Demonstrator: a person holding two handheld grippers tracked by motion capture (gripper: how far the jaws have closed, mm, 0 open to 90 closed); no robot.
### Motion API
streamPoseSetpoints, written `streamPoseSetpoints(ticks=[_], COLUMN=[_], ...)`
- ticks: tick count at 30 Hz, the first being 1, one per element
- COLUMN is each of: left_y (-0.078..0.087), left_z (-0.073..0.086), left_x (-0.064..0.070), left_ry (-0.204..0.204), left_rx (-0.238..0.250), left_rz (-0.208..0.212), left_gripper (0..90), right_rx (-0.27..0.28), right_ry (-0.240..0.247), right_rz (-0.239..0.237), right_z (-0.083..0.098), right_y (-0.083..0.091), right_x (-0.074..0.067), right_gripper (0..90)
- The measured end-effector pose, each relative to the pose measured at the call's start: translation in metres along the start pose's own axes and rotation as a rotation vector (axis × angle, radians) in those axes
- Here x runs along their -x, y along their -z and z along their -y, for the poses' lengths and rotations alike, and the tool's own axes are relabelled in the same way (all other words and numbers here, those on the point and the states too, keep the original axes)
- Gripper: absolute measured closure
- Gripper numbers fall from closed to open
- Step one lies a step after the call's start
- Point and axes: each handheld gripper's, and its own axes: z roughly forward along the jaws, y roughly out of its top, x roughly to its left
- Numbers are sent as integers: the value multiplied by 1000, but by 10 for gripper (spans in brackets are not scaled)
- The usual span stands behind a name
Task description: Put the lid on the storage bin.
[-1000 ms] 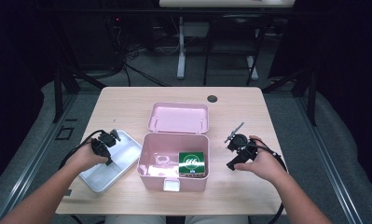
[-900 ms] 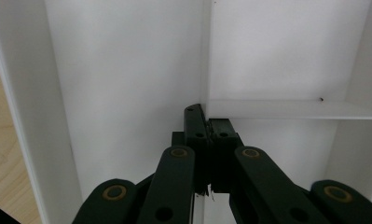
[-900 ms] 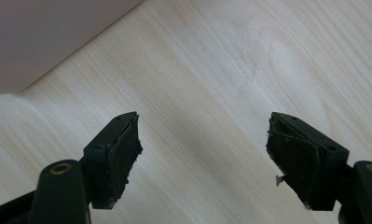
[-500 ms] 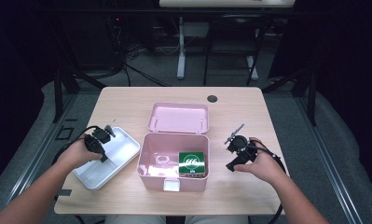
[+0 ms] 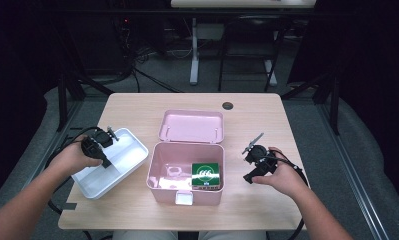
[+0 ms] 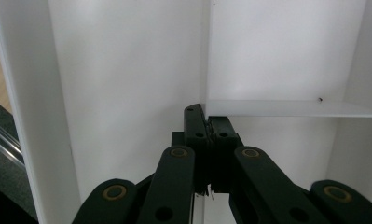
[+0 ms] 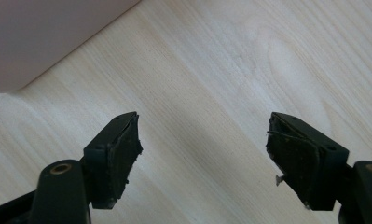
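Left tongs (image 5: 108, 138) clamped on white plastic divided tray's (image 5: 129, 150) partition, tray tilted off worktop (image 5: 267, 115); right tongs (image 5: 248, 161) wide open, empty.

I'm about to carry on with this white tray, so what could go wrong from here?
The left gripper is shut on the white tray's thin inner divider, a narrow hold, so the tray may tip or slip. It hangs close beside the open pink box and could knock it. The right gripper is open, giving no support.
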Motion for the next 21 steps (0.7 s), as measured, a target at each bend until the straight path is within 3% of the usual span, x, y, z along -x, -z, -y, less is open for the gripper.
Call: streamPoseSetpoints(ticks=[11,21], left_y=[40,67], left_z=[-3,-16], left_x=[7,24], left_ry=[-163,-323], left_rx=[23,0], left_rz=[-39,-60], left_gripper=[891,890], right_rx=[25,56], right_ry=[-13,-37], right_rz=[2,-15], right_z=[4,6], right_y=[5,8], right_x=[2,2], right_gripper=[249,249])
